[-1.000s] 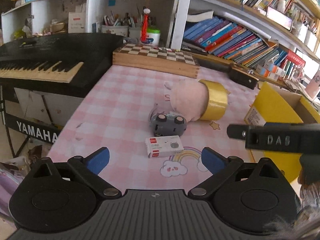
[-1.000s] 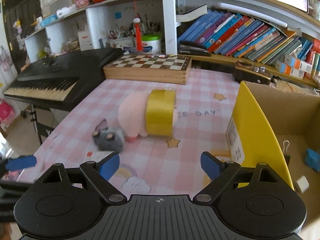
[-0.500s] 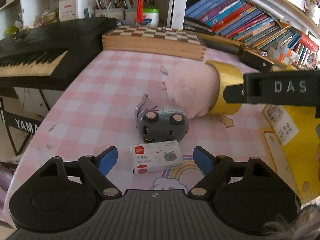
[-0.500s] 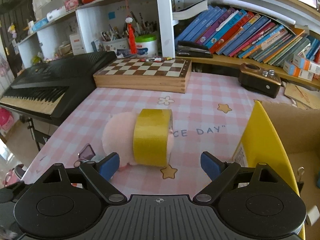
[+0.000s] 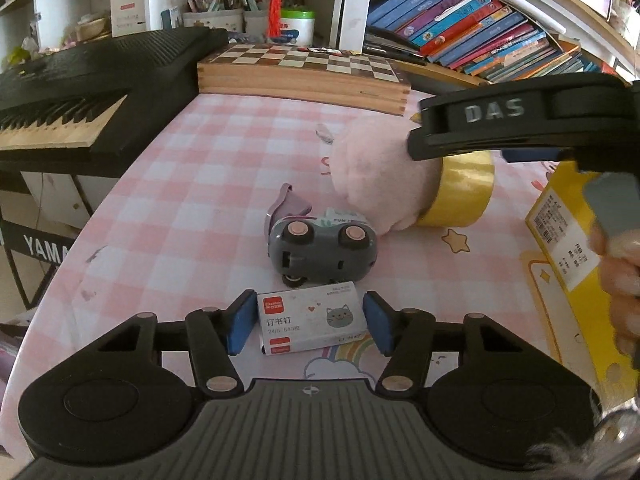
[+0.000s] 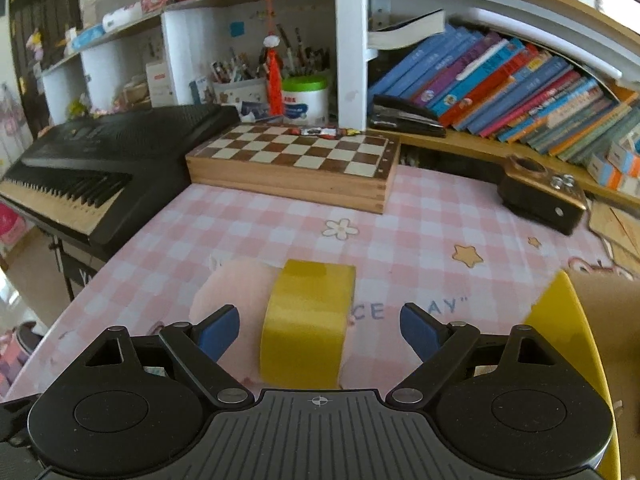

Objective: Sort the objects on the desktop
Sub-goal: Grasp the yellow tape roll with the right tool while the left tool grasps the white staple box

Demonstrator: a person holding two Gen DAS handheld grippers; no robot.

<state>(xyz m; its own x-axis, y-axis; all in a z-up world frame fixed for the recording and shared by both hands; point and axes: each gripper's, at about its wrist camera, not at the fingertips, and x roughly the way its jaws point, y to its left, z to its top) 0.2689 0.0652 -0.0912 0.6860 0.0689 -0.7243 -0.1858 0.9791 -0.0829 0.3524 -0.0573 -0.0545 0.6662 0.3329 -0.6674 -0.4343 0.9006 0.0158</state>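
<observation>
A white staple box [image 5: 310, 318] with a cat picture lies on the pink checked tablecloth. My left gripper [image 5: 309, 322] is closing on it, and its blue pads [image 5: 240, 322] sit against both short ends. Just behind it a grey toy car [image 5: 324, 252] lies on its side. Beyond the car a pink plush [image 5: 372, 176] wears a yellow tape roll [image 5: 464, 192]. My right gripper [image 6: 320, 328] stands open, its fingers on either side of the tape roll [image 6: 308, 320] without touching it. Its black finger arm marked DAS [image 5: 500, 120] crosses the left wrist view.
A yellow cardboard box [image 5: 560, 240] stands open at the right, with a hand in front of it. At the back lie a wooden chessboard [image 5: 304, 68] and a small brown radio [image 6: 540, 196]. A black keyboard [image 5: 80, 92] borders the table's left edge, and bookshelves rise behind.
My left gripper came forward and down to the staple box and its jaws narrowed around it. My right gripper moved in over the tape roll and plush, still wide.
</observation>
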